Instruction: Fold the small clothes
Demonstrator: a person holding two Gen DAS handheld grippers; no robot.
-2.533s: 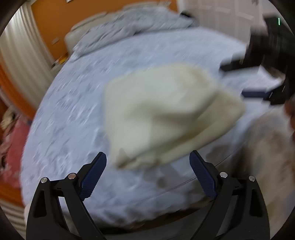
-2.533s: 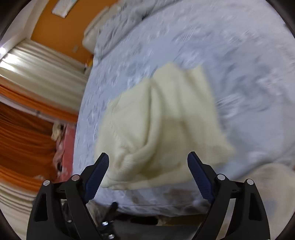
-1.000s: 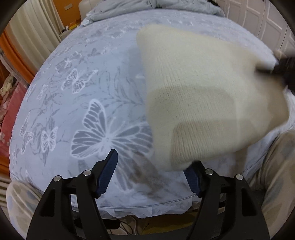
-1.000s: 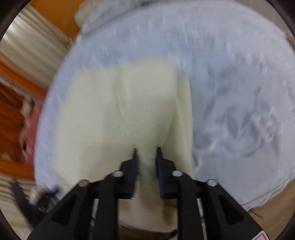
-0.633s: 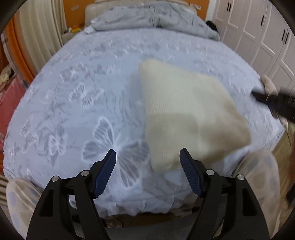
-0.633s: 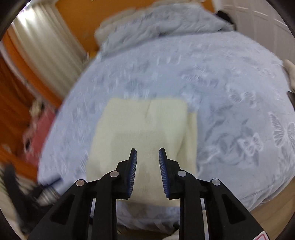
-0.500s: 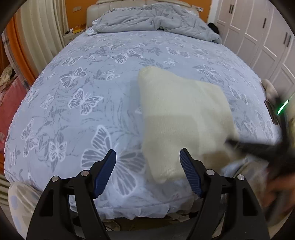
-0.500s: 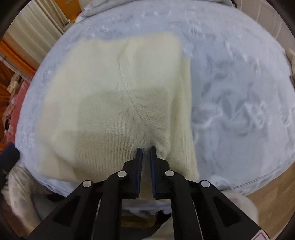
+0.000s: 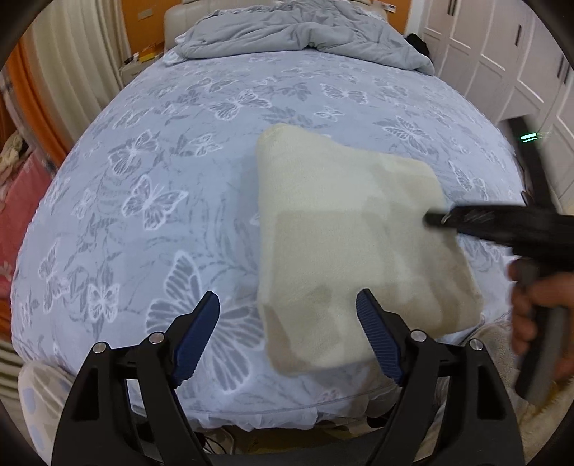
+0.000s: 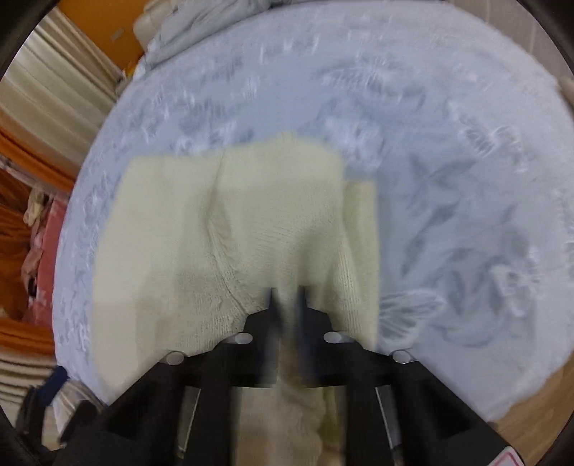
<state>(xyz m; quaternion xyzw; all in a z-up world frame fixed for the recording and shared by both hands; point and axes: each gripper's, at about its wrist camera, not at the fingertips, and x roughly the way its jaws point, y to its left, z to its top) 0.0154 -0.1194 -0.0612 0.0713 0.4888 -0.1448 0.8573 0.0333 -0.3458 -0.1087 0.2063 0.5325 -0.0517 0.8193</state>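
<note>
A folded cream knit garment (image 9: 351, 236) lies near the front edge of the bed. My left gripper (image 9: 287, 333) is open and empty, hovering just before the garment's near left corner. My right gripper (image 9: 434, 218) comes in from the right with its tip on the garment's right edge. In the right wrist view, which is motion-blurred, the garment (image 10: 244, 229) fills the middle and my right gripper (image 10: 287, 297) has its jaws nearly together over the near edge. I cannot tell whether they pinch the knit.
The bed sheet (image 9: 150, 172) is grey-blue with white butterflies. A crumpled grey duvet (image 9: 297, 32) lies at the far end. White wardrobe doors (image 9: 502, 61) stand right, curtains (image 9: 64, 71) left. A pink cloth (image 9: 18, 200) lies left of the bed.
The right gripper has gone from wide open to nearly shut and keeps sweeping over the garment's right edge. The garment has gone from crumpled to a flat rectangle. The left gripper pulled back, staying open.
</note>
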